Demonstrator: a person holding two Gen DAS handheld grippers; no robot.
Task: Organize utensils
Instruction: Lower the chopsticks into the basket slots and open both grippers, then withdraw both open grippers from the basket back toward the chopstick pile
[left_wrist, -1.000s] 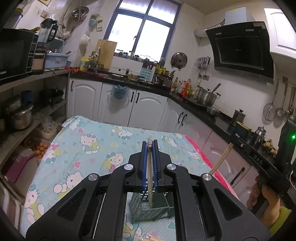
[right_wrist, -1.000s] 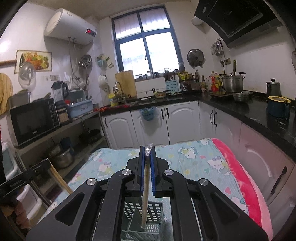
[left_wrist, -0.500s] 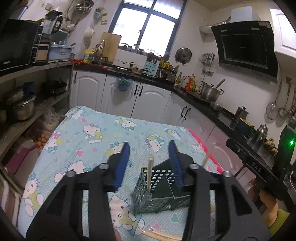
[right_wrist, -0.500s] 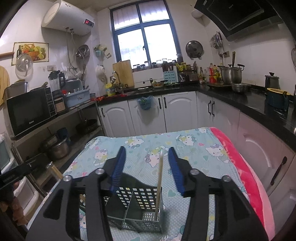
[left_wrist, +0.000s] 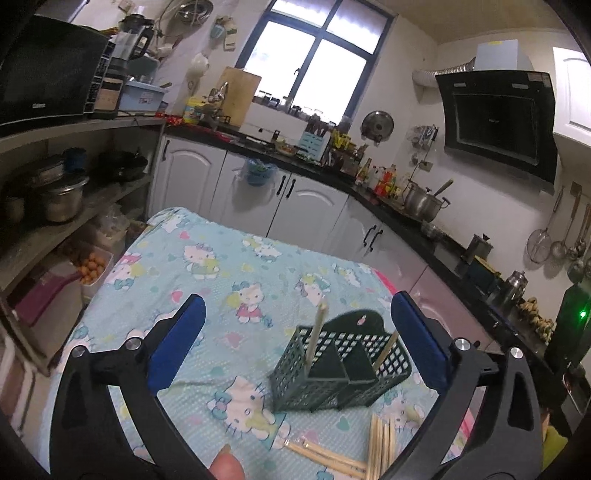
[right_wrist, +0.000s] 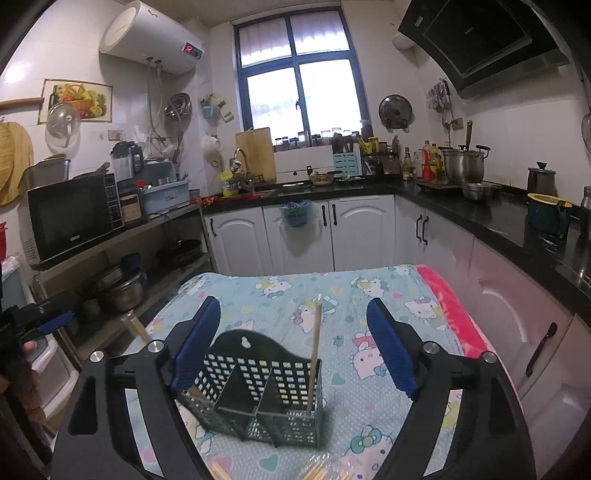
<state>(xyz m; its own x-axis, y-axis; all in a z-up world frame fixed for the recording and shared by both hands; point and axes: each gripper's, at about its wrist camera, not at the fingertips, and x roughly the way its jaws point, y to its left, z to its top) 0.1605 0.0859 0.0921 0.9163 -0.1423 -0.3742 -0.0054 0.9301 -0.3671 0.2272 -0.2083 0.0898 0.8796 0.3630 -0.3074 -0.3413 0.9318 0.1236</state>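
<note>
My landmark is the green utensil caddy (left_wrist: 341, 367), standing on the cartoon-print cloth (left_wrist: 207, 280).

Left tongs (left_wrist: 295, 343): the jaws have just been opening and now stand wide, with nothing pressed between the pads. One chopstick (left_wrist: 317, 332) stands upright in the caddy's left compartment, clear of both fingers. A second chopstick (left_wrist: 386, 349) leans in the right compartment. Loose chopsticks (left_wrist: 376, 443) lie on the cloth just in front of the caddy.

Right tongs (right_wrist: 295, 343): the jaws have also just been opening and stand wide, empty. The upright chopstick (right_wrist: 314, 354) in the right compartment sits between the fingers, untouched.

Procedure, as I judge it: draw both tongs straight back, keeping the pads off the released sticks so that the caddy does not tip. Then descend to the loose pile.

Pose: both tongs point slightly downward at the caddy, level in roll.
</note>
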